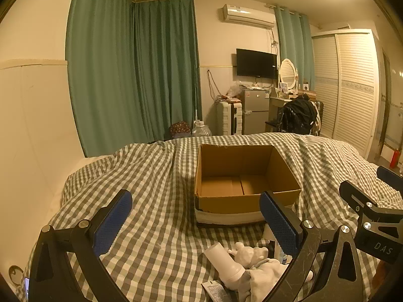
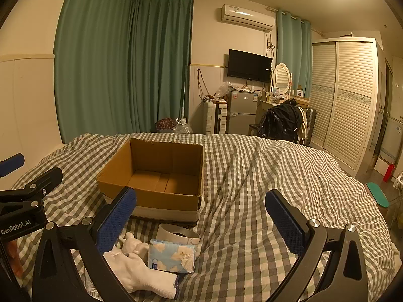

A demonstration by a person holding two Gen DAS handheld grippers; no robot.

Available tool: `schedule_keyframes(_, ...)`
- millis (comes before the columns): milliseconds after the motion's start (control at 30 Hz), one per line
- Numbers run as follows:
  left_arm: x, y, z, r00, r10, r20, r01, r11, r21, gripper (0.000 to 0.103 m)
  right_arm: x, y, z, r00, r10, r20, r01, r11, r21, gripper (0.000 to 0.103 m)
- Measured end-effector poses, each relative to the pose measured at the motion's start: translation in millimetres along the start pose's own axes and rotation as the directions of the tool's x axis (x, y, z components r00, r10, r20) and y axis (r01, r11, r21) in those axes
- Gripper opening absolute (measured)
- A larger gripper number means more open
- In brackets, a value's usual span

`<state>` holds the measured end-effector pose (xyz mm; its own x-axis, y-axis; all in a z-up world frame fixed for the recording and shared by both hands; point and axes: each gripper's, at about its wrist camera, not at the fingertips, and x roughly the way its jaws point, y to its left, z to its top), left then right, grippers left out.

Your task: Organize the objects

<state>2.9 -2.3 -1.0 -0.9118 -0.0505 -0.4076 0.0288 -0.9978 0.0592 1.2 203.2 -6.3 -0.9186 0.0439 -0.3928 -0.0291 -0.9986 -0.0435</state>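
In the middle of both frames, an open brown cardboard box [image 1: 241, 176] [image 2: 161, 173] sits empty on the bed's grey-and-white checked cover [image 1: 156, 201] [image 2: 252, 188]. Low in the left wrist view, the left gripper [image 1: 196, 224] spreads its blue-padded fingers wide with nothing between them. Below the box lie a white plastic bottle [image 1: 224, 261], a small white figurine [image 1: 249, 251] [image 2: 133, 245] and a white knitted glove [image 1: 262, 274] [image 2: 136, 274]. In the right wrist view, the right gripper [image 2: 201, 224] is likewise fully spread and holds nothing; a blue flower-printed tissue pack [image 2: 171, 255] lies at lower centre, a grey tape roll [image 2: 178, 234] just above it.
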Motion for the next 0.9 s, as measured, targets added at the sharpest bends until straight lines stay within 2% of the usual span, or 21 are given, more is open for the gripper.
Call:
schedule_keyframes(400,-0.1,0.0,-2.4,1.000,0.001,-0.007,-0.001,1.000,0.005,0.103,7.5,13.5,-4.7,1.000,0.006,-0.009,-0.006,1.000,0.000,0.103)
schedule_keyframes(900,0.6,-1.2,-4.1,1.000,0.004,-0.013,-0.004,1.000,0.000,0.103,5.0,7.5,-5.5,1.000,0.010,-0.021,-0.010,1.000,0.000,0.103)
